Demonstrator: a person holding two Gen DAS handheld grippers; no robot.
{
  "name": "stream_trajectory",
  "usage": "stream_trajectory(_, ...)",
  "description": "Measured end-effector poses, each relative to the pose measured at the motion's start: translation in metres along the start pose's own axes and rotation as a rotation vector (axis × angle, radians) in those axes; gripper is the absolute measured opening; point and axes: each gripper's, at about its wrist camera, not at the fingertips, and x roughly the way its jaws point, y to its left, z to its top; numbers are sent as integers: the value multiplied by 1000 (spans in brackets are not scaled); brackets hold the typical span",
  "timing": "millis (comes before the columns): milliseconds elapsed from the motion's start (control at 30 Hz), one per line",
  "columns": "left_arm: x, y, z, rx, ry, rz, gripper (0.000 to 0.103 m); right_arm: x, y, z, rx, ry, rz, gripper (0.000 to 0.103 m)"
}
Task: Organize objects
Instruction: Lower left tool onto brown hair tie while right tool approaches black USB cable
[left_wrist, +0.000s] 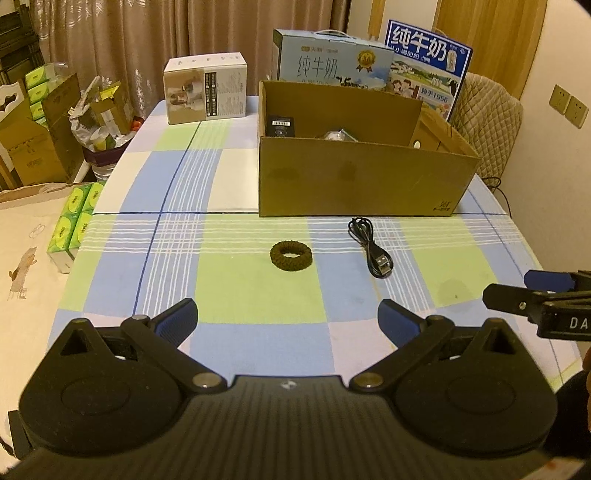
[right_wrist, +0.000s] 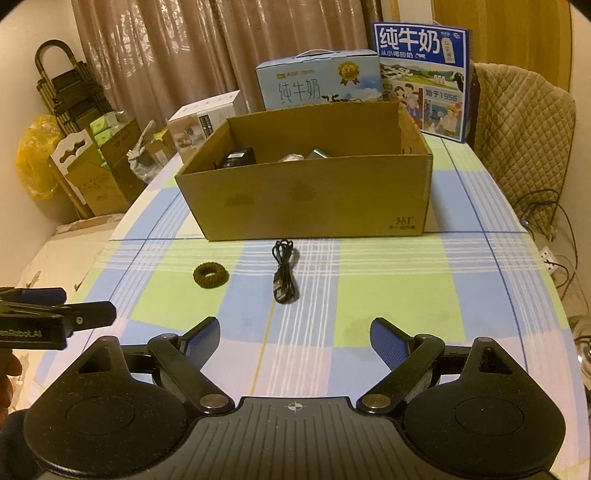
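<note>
A dark braided ring (left_wrist: 291, 255) lies on the checked tablecloth, with a coiled black USB cable (left_wrist: 371, 245) to its right. Both lie just in front of an open cardboard box (left_wrist: 354, 181) that holds a black device (left_wrist: 280, 124) and other small items. My left gripper (left_wrist: 288, 315) is open and empty, hovering over the table short of the ring. My right gripper (right_wrist: 293, 332) is open and empty, just short of the cable (right_wrist: 283, 271); the ring (right_wrist: 211, 275) is to its left. The box (right_wrist: 314, 199) stands behind them.
Milk cartons (left_wrist: 332, 59) and a white box (left_wrist: 205, 88) stand at the table's far edge. Green tissue packs (left_wrist: 75, 221) sit off the table's left edge. A padded chair (right_wrist: 524, 129) stands at the right. Cardboard clutter (left_wrist: 37, 133) is on the left.
</note>
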Motion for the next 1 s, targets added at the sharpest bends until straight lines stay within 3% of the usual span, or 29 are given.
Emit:
stream_trajectory(233, 35, 3, 9, 23, 0, 5, 102, 33, -1, 8, -26, -12, 11, 84)
stream_trajectory(600, 100, 11, 24, 57, 15, 9, 101, 105, -5, 22, -69, 10, 33, 59)
stream_trajectory(1000, 151, 21, 20, 82, 15, -30, 101, 169, 4, 19, -159, 68, 41, 39)
